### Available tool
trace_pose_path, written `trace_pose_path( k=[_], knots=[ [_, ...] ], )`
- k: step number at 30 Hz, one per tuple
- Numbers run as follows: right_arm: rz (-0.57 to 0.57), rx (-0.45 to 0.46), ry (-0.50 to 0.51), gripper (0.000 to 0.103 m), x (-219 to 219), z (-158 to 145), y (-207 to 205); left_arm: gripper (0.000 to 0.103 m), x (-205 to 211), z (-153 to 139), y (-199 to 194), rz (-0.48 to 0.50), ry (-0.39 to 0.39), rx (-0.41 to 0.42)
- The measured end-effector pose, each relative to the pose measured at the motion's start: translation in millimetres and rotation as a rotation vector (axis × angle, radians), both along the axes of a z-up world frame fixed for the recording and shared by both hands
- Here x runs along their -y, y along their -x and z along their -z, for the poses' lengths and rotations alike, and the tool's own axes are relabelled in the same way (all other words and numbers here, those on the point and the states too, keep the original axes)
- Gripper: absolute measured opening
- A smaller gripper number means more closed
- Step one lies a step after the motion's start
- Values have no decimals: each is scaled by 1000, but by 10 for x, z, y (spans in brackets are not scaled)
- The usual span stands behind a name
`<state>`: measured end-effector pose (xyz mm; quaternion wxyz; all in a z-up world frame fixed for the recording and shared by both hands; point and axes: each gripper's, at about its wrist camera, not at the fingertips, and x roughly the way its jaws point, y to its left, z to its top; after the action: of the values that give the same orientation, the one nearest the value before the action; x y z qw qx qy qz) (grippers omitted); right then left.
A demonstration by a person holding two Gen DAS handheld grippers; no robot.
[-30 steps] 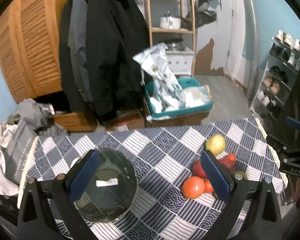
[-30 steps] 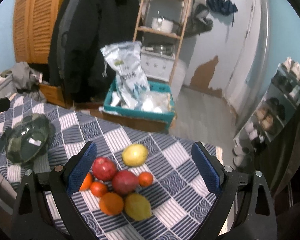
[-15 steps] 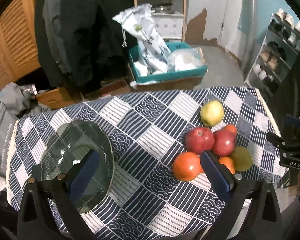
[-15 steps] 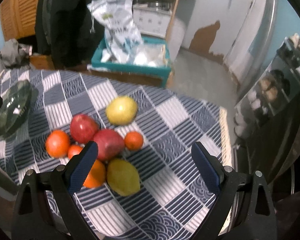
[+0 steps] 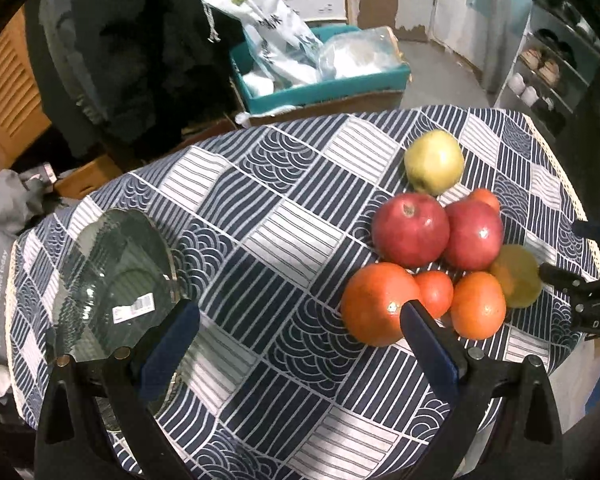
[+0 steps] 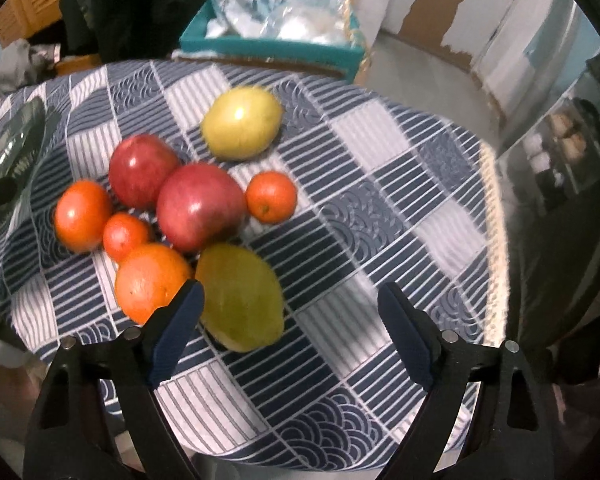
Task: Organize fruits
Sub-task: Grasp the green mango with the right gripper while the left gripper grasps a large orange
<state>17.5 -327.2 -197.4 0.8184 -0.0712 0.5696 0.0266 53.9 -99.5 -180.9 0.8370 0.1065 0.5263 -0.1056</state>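
The fruits were heaped on the worktop [image 6: 380,208], with the yellow-green mango [image 6: 240,296] lying just ahead of the right gripper [image 6: 288,328], nearest its left jaw, long axis running away from the camera. Both grippers' jaws were spread wide and empty; the left gripper [image 5: 300,344] was aimed between the glass bowl [image 5: 108,280] and the heap.

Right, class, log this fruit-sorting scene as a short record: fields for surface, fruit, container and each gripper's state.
surface: checked tablecloth
fruit: yellow apple, two red apples, oranges, green mango, all loose on the cloth
container: glass bowl, holding no fruit
left gripper: open, holding nothing
right gripper: open, the mango just ahead of its left finger
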Motion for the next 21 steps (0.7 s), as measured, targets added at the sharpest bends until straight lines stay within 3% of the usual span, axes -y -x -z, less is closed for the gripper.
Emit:
trace_pose_path(
  k=[7,14,21],
  knots=[
    [-23,-74,-25,83,-3,277,-53,101,126,169,-46,41,12,-39],
    [-9,-134,-163,78,62,416,-134,101,243,315,-78,80,9,-65],
    [1,-182,-240,78,86,559,-192,101,297,486,-133,100,32,-108]
  ],
)
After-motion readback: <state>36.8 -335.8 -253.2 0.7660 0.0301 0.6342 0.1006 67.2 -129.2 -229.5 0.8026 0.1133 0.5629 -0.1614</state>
